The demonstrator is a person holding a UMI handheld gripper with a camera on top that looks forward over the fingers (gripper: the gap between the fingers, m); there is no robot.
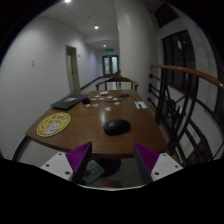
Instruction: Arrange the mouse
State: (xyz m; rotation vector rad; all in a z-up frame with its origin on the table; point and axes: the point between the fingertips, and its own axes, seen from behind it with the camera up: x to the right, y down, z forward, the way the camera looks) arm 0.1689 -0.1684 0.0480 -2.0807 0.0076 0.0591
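A dark computer mouse [117, 126] lies on a brown wooden table [90, 135], a little ahead of my fingers and near the table's front edge. A round yellow mouse mat [53, 124] with a dark pattern lies to the left of the mouse, apart from it. My gripper [112, 157] is open and empty, held back from the table's front edge. Its two purple pads [80, 156] stand wide apart, and the mouse is beyond them, slightly right of the middle.
A dark laptop [68, 102] lies at the table's left side. Small items and papers [128, 103] lie farther along the table. A railing with a wooden handrail [190, 75] runs along the right. A corridor with a door [109, 64] lies beyond.
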